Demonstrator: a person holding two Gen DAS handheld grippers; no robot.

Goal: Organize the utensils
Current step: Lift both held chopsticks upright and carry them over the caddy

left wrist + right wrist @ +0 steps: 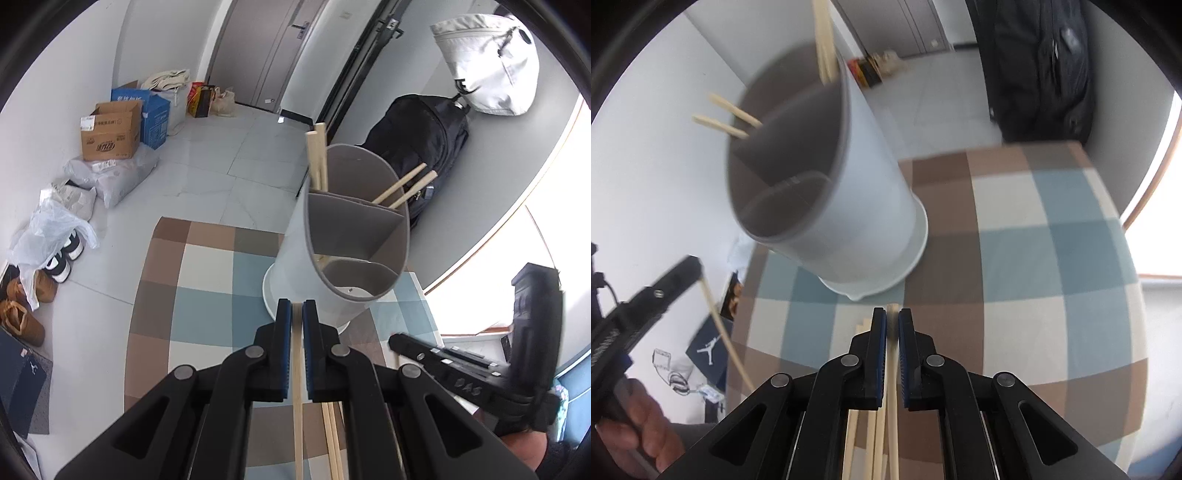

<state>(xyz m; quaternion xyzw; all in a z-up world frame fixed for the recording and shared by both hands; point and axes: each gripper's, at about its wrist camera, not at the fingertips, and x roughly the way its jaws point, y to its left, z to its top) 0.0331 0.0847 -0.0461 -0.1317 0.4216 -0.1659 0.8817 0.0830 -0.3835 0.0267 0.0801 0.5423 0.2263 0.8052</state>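
A tall white utensil holder (317, 258) with grey dividers stands on the checked cloth (207, 273). Two pairs of wooden chopsticks (402, 190) stick out of its far compartments. My left gripper (297, 314) is shut on a single chopstick (297, 387) just short of the holder's base. More loose chopsticks (332, 439) lie under it. In the right wrist view the holder (849, 192) is close ahead and blurred. My right gripper (892, 321) is shut on a chopstick (893, 387) above other loose chopsticks (875, 443) on the cloth. The left gripper (683, 273) shows there at the left, holding its chopstick.
The table's cloth (1034, 258) ends at the far and left edges. A black backpack (424, 147) and a white bag (491, 66) are by the wall behind. Boxes (110, 133), bags and shoes (62, 258) are on the floor at the left.
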